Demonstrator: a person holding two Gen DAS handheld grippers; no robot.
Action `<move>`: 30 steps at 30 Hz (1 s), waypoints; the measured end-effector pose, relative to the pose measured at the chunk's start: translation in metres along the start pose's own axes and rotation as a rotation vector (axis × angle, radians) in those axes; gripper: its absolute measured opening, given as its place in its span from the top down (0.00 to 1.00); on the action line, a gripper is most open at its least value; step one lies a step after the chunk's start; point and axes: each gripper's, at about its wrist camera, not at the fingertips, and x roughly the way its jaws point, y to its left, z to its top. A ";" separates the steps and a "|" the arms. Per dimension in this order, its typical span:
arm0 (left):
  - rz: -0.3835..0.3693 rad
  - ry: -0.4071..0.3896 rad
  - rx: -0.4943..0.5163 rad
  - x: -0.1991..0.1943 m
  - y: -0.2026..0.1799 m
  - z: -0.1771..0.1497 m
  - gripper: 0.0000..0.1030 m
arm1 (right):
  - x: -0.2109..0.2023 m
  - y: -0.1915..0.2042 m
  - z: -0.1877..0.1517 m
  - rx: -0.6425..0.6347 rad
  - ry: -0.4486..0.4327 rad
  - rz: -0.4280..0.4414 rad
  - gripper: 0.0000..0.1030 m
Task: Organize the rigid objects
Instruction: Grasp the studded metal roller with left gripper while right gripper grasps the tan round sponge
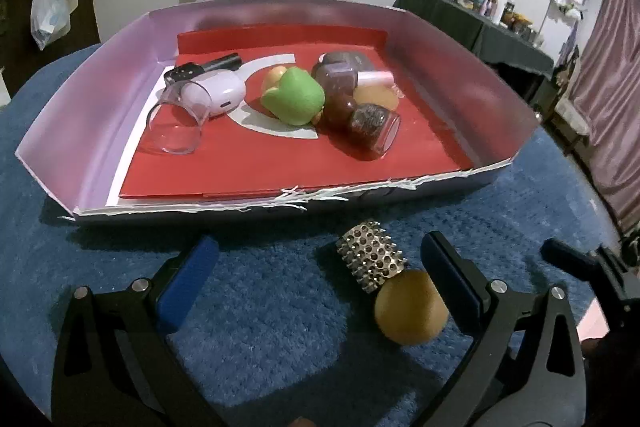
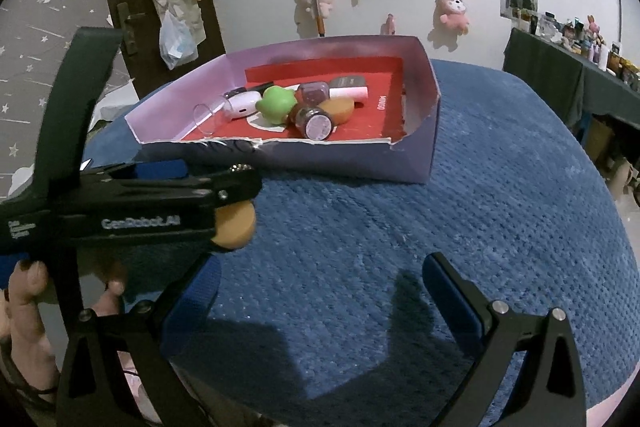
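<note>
A studded metal roller point(image 1: 372, 255) with a round wooden handle point(image 1: 412, 307) lies on the blue cloth in front of the box. My left gripper point(image 1: 320, 267) is open around it, and the handle sits close against the right finger point(image 1: 448, 271). In the right wrist view the left gripper point(image 2: 208, 179) is seen from the side, with the wooden handle's end point(image 2: 236, 227) showing under it. My right gripper point(image 2: 326, 291) stands open over bare blue cloth with nothing between its fingers. A hand point(image 2: 28, 291) holds the left gripper.
The cardboard box point(image 1: 460, 67) has lilac walls, a red floor and a torn low front edge point(image 1: 304, 195). Inside lie a clear cup point(image 1: 176, 123), a white case point(image 1: 216, 95), a green toy point(image 1: 296, 99), several small jars point(image 1: 372, 123) and a pink tube point(image 1: 374, 78). Blue cloth point(image 2: 480, 207) spreads to the right.
</note>
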 end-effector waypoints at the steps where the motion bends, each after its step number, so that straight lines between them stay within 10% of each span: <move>1: 0.007 0.003 0.006 0.002 0.000 0.000 0.00 | 0.000 0.000 0.000 0.000 0.000 0.000 0.00; 21: 0.114 -0.008 -0.124 -0.024 0.079 -0.020 0.00 | 0.017 0.026 0.005 -0.033 0.031 0.057 0.00; 30: -0.045 -0.025 -0.121 -0.027 0.068 -0.017 0.00 | 0.022 0.029 0.006 -0.029 0.034 0.050 0.00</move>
